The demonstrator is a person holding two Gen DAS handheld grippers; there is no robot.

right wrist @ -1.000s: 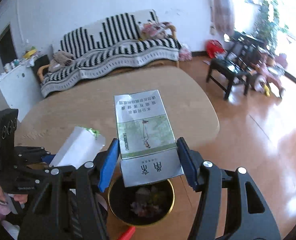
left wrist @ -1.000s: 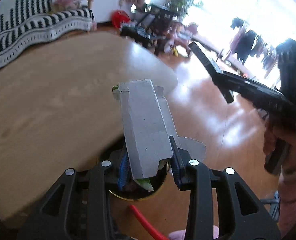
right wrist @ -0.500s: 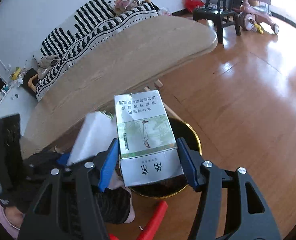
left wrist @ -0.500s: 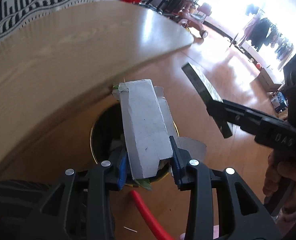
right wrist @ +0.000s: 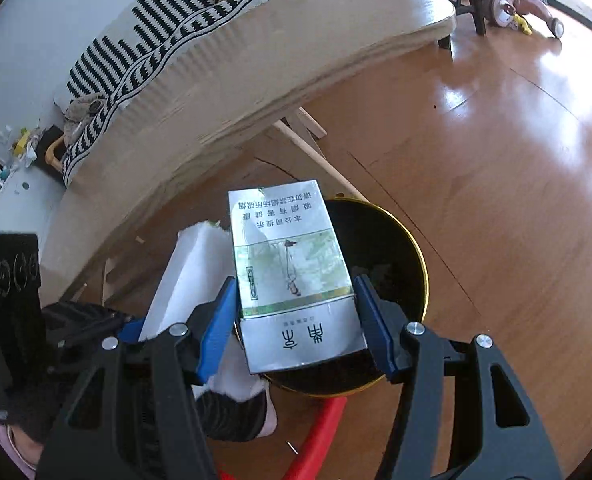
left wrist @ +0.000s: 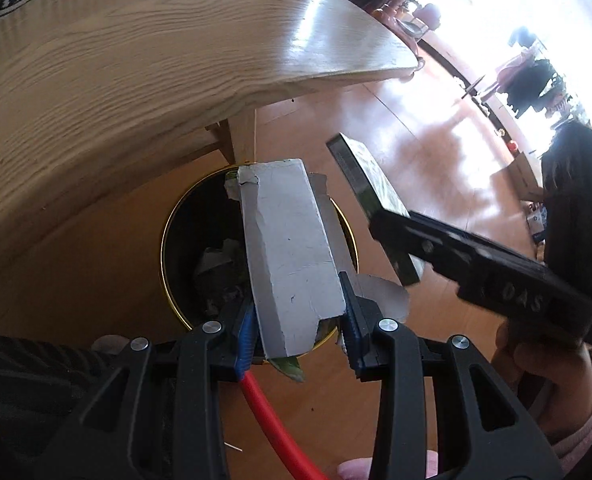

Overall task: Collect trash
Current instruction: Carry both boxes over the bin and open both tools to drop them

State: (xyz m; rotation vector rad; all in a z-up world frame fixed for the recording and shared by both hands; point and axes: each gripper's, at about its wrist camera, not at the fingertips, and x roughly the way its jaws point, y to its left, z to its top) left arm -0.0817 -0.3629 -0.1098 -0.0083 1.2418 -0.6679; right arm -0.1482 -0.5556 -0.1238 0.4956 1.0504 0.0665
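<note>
My left gripper (left wrist: pixel 298 334) is shut on a flattened grey-white carton (left wrist: pixel 288 256), held over a black bin with a gold rim (left wrist: pixel 176 280) on the floor. Crumpled trash lies inside that bin. My right gripper (right wrist: pixel 296 320) is shut on a silver and green cigarette pack (right wrist: pixel 292 268) above the same bin (right wrist: pixel 416 276). In the right wrist view the grey-white carton (right wrist: pixel 188 276) shows to the left of the pack. In the left wrist view the cigarette pack (left wrist: pixel 376 200) and the right gripper's black body appear at the right.
A light wooden table (left wrist: pixel 136 60) overhangs the bin, its leg (left wrist: pixel 240 136) close behind. A red handle (left wrist: pixel 272 424) lies on the floor in front of the bin. A striped sofa (right wrist: pixel 168 36), chairs and a ride-on toy (right wrist: pixel 512 0) stand beyond.
Both grippers have sunk from above the table's height to just over the bin, each keeping its hold. The table top now looms above and behind.
</note>
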